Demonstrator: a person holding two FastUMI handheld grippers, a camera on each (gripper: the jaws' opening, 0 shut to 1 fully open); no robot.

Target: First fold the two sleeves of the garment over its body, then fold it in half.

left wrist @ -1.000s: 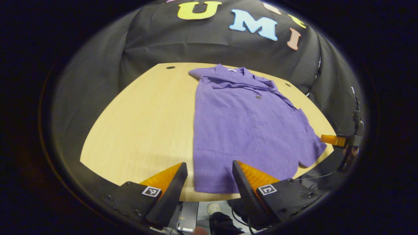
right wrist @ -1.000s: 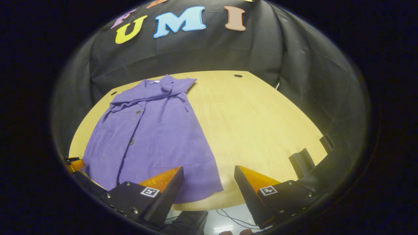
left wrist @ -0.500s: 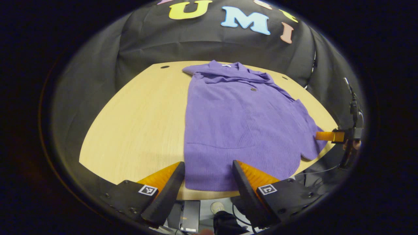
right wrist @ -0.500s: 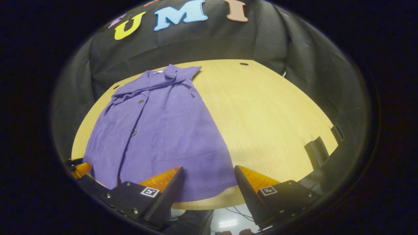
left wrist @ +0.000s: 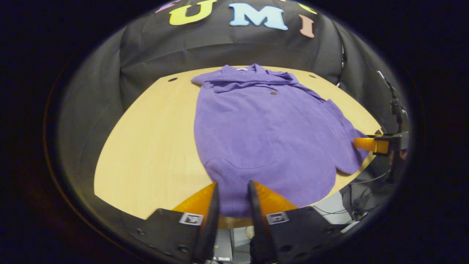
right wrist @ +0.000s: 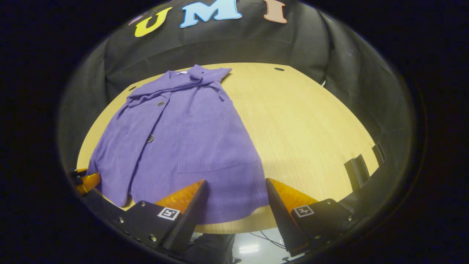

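A purple button-front garment lies flat on the wooden table, collar at the far end, its sleeves lying in over the body. My left gripper is at the near hem, fingers drawn close together with puckered cloth pinched between them. In the right gripper view the same garment runs from far left to the near edge. My right gripper stands open over the hem's near right corner. The right gripper also shows at the garment's right side, and the left gripper shows at its near left corner.
The table's near edge runs just under the hem, with floor and cables below. Bare tabletop lies right of the garment. Black brackets sit on the table's right edge. Black cloth walls the far side.
My left gripper's fingers have closed in from wide open onto the hem, bunching the cloth. Both grippers have moved forward and lower toward the garment's near edge.
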